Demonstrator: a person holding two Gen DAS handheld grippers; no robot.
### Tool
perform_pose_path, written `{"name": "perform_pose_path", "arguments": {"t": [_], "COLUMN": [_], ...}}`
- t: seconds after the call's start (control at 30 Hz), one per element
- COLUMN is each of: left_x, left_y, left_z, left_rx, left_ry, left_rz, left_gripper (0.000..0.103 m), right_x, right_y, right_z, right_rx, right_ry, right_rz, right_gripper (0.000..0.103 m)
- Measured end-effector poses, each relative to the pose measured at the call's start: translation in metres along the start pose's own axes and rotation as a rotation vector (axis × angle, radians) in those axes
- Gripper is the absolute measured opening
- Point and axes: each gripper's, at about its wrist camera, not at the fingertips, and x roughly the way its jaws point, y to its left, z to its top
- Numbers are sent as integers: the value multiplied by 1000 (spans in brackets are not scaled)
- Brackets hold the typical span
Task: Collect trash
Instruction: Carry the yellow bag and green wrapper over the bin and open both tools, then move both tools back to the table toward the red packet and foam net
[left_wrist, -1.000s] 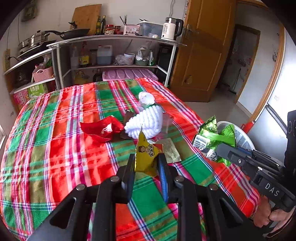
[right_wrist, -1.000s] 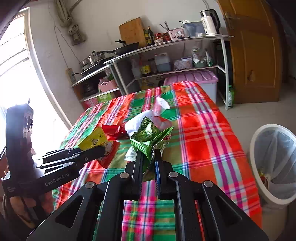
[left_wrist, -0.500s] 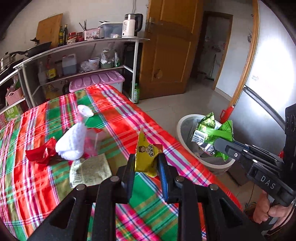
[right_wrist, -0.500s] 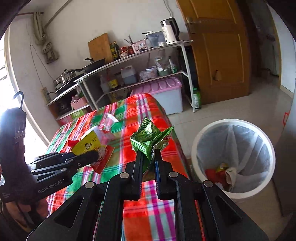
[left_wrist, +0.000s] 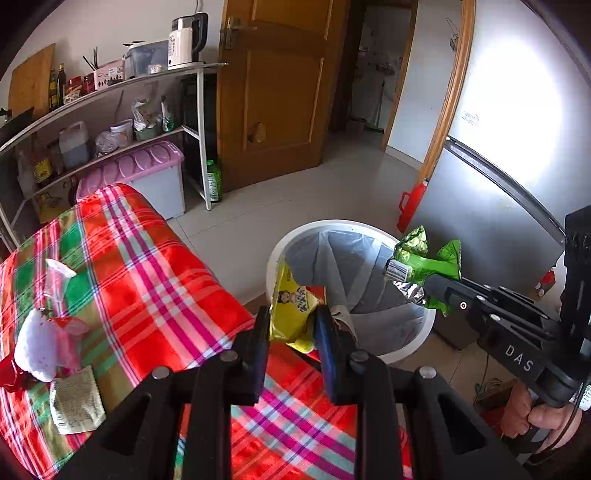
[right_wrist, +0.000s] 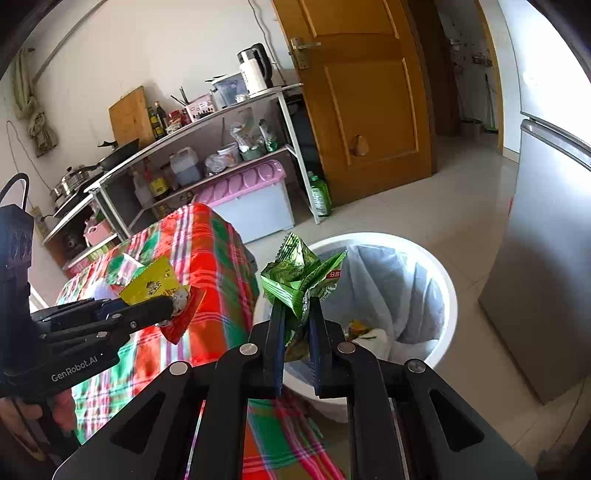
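Observation:
My left gripper (left_wrist: 291, 321) is shut on a yellow snack wrapper (left_wrist: 290, 308) and holds it at the near rim of the white trash bin (left_wrist: 413, 343); it also shows in the right wrist view (right_wrist: 151, 284). My right gripper (right_wrist: 297, 314) is shut on a crumpled green snack bag (right_wrist: 299, 275), held over the bin (right_wrist: 448, 295); the bag also shows in the left wrist view (left_wrist: 424, 264). The bin has a grey liner and some trash at the bottom (right_wrist: 364, 332).
The table with the red-green plaid cloth (left_wrist: 155, 295) still holds a white knitted item (left_wrist: 37, 345), a flat paper packet (left_wrist: 75, 400) and a red wrapper (left_wrist: 7, 371). A fridge (right_wrist: 546, 258), shelves (left_wrist: 110, 122), a lidded storage box (left_wrist: 144, 173) and a wooden door (left_wrist: 280, 85) surround.
Both grippers swung right from over the table to the trash bin, each still holding its wrapper. The bin is now directly under the green bag and right by the yellow wrapper.

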Motion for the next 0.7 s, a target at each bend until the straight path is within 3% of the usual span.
{"name": "perform_pose_path", "arguments": {"t": [0.23,0.37,0.43,0.47,0.5,0.57,0.63,0.7], "left_x": [43,61,66,68,68,70,72,73], "left_y": [-23,-25,-25,-25,-25,-26,-24,-24], "left_z": [8,9,8,8,7,6,7,6], "left_rx": [23,13,5,1,0,1,-8,-10], "left_ry": [68,104,116,122,122,120,125,127], "left_rz": [-27,-5,-11,-1,6,10,9,17], "left_gripper": [26,28,43,55,59,59,59,59], "right_x": [24,38,43,46,48,50,51,52], "right_y": [-30,-40,-45,-47,-49,-51,-52,-53], "right_z": [1,-1,-2,-2,-3,-5,-6,-7], "right_rx": [19,23,39,42,39,42,52,57], "right_ry": [67,101,114,120,123,127,129,131], "right_rz": [-68,-108,-112,-122,-129,-139,-131,-135], "right_gripper": [11,13,15,16,17,24,39,46]}}
